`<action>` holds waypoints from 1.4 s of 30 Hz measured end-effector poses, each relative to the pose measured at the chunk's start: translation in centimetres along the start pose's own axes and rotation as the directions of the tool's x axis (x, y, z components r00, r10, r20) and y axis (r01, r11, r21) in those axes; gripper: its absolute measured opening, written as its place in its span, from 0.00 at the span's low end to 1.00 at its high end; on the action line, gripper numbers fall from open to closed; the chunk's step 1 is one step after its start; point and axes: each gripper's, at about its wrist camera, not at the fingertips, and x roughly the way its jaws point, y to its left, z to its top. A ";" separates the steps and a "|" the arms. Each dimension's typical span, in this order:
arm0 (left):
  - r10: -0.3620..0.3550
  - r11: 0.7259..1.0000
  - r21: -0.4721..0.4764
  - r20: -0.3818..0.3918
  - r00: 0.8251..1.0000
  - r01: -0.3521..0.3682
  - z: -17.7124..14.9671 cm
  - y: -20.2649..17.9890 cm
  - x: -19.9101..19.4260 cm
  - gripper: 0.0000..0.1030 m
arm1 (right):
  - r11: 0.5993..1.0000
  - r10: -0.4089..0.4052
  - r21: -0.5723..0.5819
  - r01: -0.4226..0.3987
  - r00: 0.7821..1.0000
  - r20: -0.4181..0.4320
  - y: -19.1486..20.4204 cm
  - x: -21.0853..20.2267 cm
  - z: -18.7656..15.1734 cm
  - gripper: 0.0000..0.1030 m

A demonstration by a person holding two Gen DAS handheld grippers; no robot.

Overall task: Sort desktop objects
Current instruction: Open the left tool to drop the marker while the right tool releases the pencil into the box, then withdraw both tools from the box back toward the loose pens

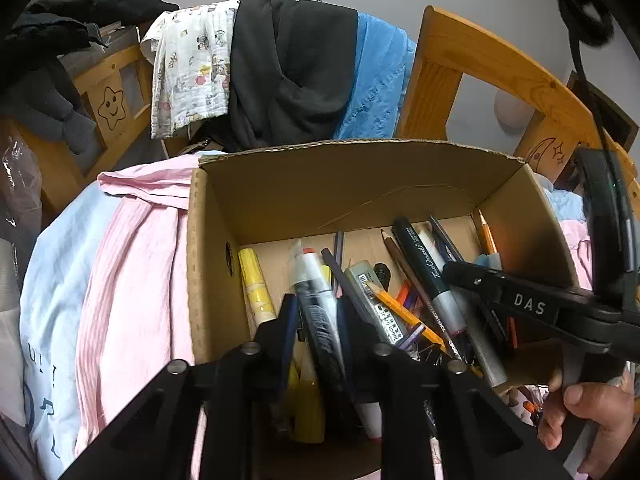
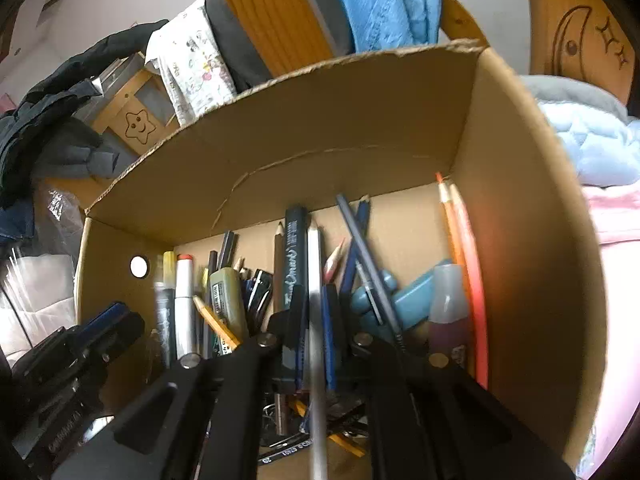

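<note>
Both grippers reach into a cardboard box [image 1: 212, 264] of pens. The left gripper [image 1: 318, 312] straddles a marker [image 1: 320, 320], fingers slightly apart; the right gripper [image 2: 316, 308] pinches a white pencil [image 2: 315, 280].

right gripper [image 2: 314, 312] over a cardboard box [image 2: 360, 120] of pens and pencils

a silver-white pencil [image 2: 316, 320] runs between the gripper's black fingers [image 2: 296, 312], jaws only narrowly apart; whether the pads press it cannot be told. a dark marker [image 2: 295, 248] lies just left of it, an orange pencil [image 2: 466, 264] leans on the right wall, and the left gripper [image 2: 100, 332] shows at near left.
</note>
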 end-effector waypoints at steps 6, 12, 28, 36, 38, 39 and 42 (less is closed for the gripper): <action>0.059 0.998 0.024 0.078 0.995 -0.061 -0.3 -1.0 -1.5 0.64 | 0.998 0.000 -0.069 0.006 0.996 0.086 0.5 -4.2 -0.5 0.41; 0.078 0.997 -0.027 0.190 0.979 -0.074 -1.2 -0.8 -6.0 0.65 | 0.982 0.087 -0.181 -0.058 0.983 0.160 -1.3 -13.2 -3.3 0.41; -0.111 0.994 0.007 0.155 0.982 0.111 -7.9 -11.4 -10.9 0.73 | 1.000 0.008 -0.005 -0.007 0.985 0.175 -14.4 -25.4 -18.5 0.42; -0.148 0.985 0.109 0.125 0.981 0.134 -12.6 -16.2 -10.7 0.73 | 0.994 -0.101 -0.030 0.109 0.975 0.200 -15.8 -25.1 -18.5 0.42; -0.156 0.981 0.134 0.117 0.981 0.140 -13.8 -16.8 -10.0 0.73 | 0.993 -0.108 -0.023 0.115 0.973 0.204 -16.2 -25.3 -18.8 0.42; -0.161 0.979 0.144 0.105 0.981 0.145 -14.4 -17.1 -9.3 0.73 | 0.994 -0.102 -0.014 0.108 0.973 0.208 -16.5 -25.5 -18.9 0.42; -0.189 0.968 0.180 0.073 0.979 0.174 -15.6 -18.0 -8.0 0.73 | 0.996 -0.093 0.012 0.093 0.969 0.228 -17.3 -25.9 -18.3 0.42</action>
